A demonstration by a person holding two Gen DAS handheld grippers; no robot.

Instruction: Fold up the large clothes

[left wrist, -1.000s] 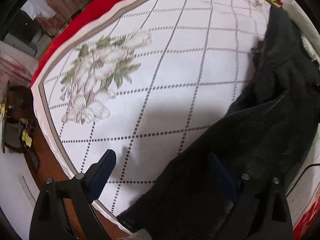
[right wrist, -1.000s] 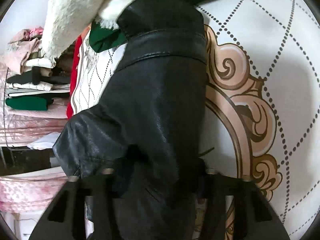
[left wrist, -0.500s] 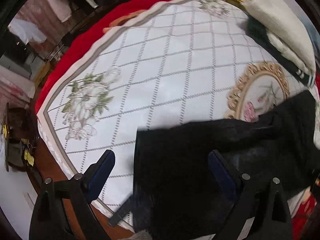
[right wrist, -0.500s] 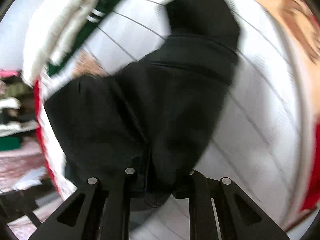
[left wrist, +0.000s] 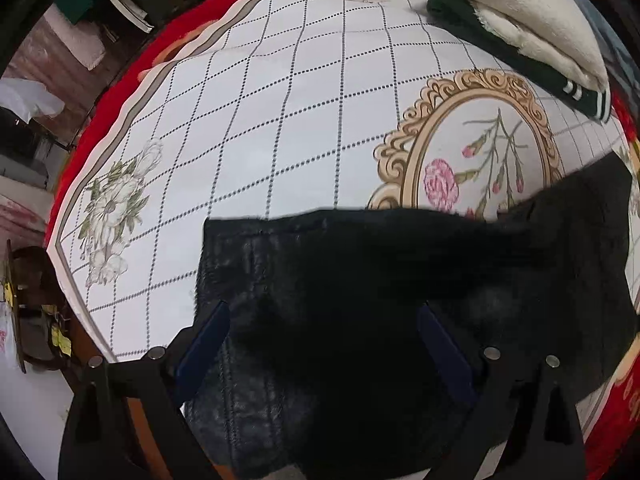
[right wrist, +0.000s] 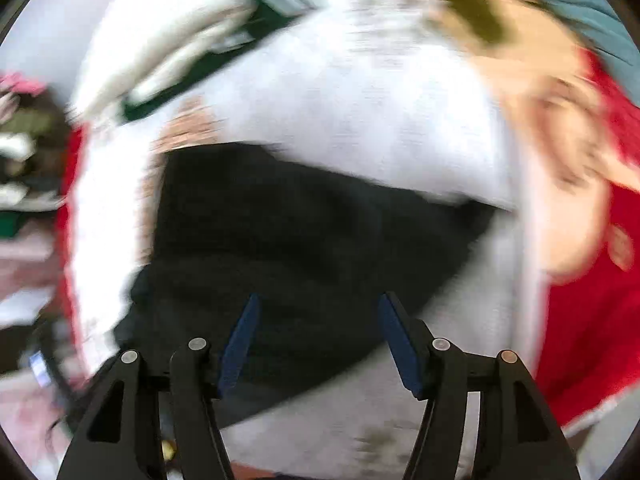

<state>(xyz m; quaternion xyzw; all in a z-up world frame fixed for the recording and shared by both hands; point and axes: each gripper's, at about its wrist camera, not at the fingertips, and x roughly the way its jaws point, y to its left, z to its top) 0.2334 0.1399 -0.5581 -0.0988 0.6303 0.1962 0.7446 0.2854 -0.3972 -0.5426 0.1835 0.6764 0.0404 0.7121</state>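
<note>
A black garment (left wrist: 360, 300) with a leather-like sheen lies spread flat on the white quilted spread (left wrist: 280, 120), its far edge straight across the view. My left gripper (left wrist: 324, 344) is open above its near part, blue pads wide apart, holding nothing. In the blurred right wrist view the same black garment (right wrist: 304, 232) lies on the spread. My right gripper (right wrist: 318, 340) is open above it, jaws apart and empty.
Folded white fleece and a dark green garment (left wrist: 520, 40) are stacked at the far right of the spread. A gold oval rose motif (left wrist: 480, 148) lies beyond the garment. The spread's red border (left wrist: 120, 60) and a wooden edge (left wrist: 80, 340) run along the left. Clothes piles (right wrist: 24, 140) stand beyond.
The right gripper was shut on the garment and has let go, now open. The garment has dropped from a hanging bunch to lying flat. Both cameras have swung across the spread.
</note>
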